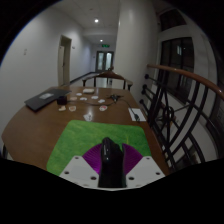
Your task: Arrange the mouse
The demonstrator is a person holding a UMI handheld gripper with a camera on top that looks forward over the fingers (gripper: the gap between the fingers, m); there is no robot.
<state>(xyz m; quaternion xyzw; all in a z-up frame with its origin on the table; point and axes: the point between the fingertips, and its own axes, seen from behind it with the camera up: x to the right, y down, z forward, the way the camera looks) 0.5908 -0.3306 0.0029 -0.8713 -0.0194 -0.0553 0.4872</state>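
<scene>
Black mouse (pixel 109 163) on green mat (pixel 95 140), brown table (pixel 40 125).

Round wooden table (pixel 35 125) carries a green mat (pixel 85 140) at its near side, a dark laptop-like slab (pixel 45 100) at far left, and small scattered items (pixel 95 98) mid-table; chairs (pixel 105 80) behind, a railing (pixel 185 100) to the right, and a door (pixel 64 62) in the back wall.

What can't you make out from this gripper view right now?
- Gripper fingertips, gripper view: the dark mouse lying between the pads hides whether they press on it.
- Mouse front end: blends into the green mat.
- Small items at the far side of the table: too small to identify.
</scene>
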